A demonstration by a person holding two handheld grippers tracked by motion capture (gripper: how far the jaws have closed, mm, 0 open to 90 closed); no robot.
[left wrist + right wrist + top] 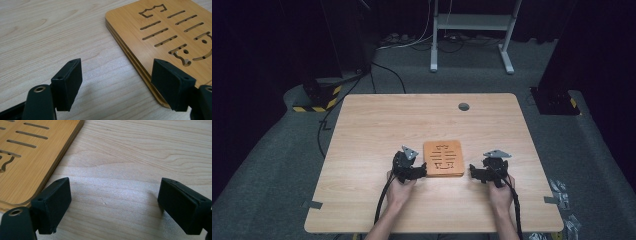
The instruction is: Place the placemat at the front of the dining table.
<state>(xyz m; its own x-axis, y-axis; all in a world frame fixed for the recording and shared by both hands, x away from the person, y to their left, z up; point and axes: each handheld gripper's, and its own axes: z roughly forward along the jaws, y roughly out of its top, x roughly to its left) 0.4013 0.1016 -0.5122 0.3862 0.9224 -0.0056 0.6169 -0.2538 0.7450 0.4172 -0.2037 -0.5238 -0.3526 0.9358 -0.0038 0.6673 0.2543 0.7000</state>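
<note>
A square bamboo board (443, 158) with cut-out slots lies flat on the light wooden table (377, 125), near its front middle. My left gripper (422, 172) sits low at the board's left front corner, open and holding nothing. In the left gripper view the left gripper (120, 85) straddles the board's edge (130, 56), its right pad over the board's corner. My right gripper (473, 172) rests just right of the board, open and holding nothing. The right gripper view has the right gripper (113, 206) over bare table, with the board (30, 167) at its left.
A round grey grommet (463, 106) sits in the table near its far edge. Beyond the table stand a white metal frame (472, 30) and a black stand base with yellow-black tape (319, 97) on grey carpet. Cables trail along the floor.
</note>
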